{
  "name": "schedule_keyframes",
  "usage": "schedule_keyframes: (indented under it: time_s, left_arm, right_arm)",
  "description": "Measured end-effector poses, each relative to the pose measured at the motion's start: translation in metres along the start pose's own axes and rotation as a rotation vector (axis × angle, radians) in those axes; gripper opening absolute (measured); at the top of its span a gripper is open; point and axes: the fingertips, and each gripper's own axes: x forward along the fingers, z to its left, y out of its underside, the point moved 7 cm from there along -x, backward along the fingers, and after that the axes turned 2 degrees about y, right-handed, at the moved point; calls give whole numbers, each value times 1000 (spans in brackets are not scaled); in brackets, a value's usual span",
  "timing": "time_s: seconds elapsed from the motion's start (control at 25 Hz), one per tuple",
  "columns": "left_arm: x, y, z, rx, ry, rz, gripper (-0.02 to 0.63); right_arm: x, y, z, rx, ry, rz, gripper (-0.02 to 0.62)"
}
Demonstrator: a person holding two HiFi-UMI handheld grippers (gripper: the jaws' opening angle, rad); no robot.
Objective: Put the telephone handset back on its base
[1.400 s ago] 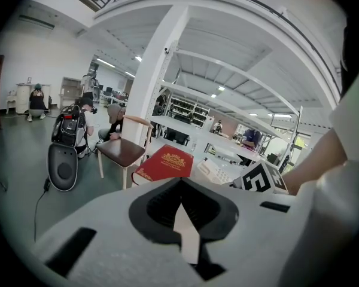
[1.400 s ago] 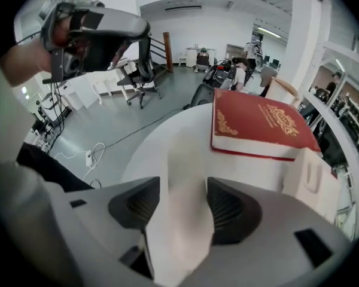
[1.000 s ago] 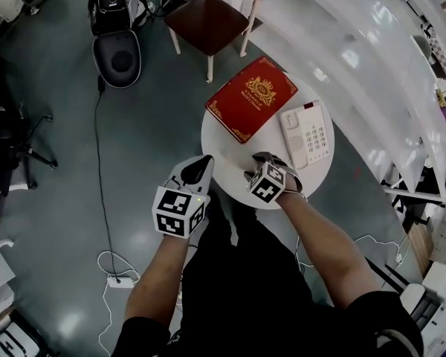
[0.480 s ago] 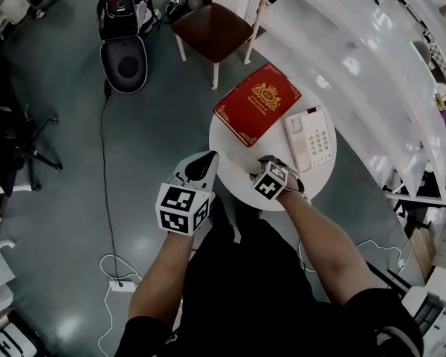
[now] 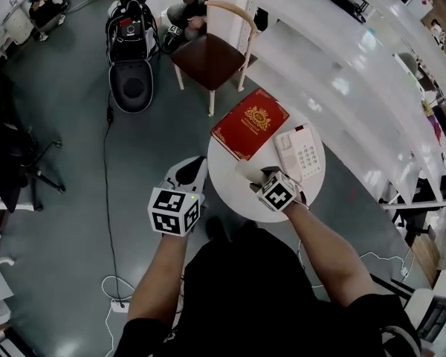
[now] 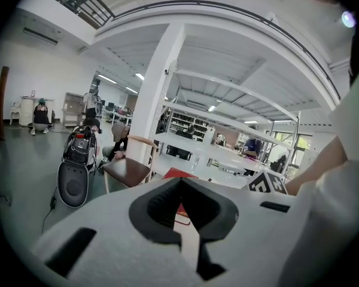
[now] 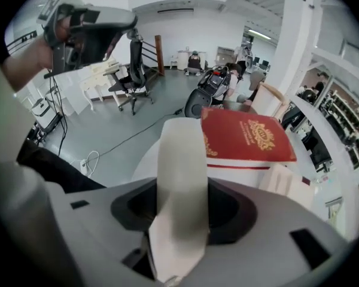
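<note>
Grey floor [image 5: 59,125], white shelving [image 5: 334,58] and a chair [image 5: 208,54] ring the round white surface [image 5: 234,199] bearing a red book [image 5: 250,123] and the telephone base [image 5: 301,153]. My right tongs [image 7: 182,214], jaws just closing, clamp the cream handset [image 7: 180,154], now lifted off that surface: I judge only carry and seating remain. My left tongs [image 5: 189,171] are pinched together, empty.

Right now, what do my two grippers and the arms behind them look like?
The left gripper and right gripper are alike: pale grey moulded shells tapering to a point, with dark pads lining the jaws. Each carries a cube of black-and-white square markers. No cables show on them. The person wears a black short-sleeved top; forearms are bare.
</note>
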Motion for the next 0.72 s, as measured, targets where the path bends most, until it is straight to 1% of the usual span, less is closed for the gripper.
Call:
schedule_keyframes:
  time_s: [0.24, 0.48, 0.6, 0.72]
  left_arm:
    - [7, -20, -17, 24, 18, -21, 9]
    - [34, -28, -50, 59, 50, -10, 9]
    - [51, -30, -71, 68, 42, -6, 9]
    - [69, -33, -96, 69, 18, -11, 9]
  right_arm:
    - [-57, 1, -19, 105, 46, -126, 212]
    - [-108, 19, -54, 176, 88, -251, 212]
    - [-133, 32, -72, 181, 85, -310, 212]
    - [-157, 51, -89, 177, 68, -352, 212]
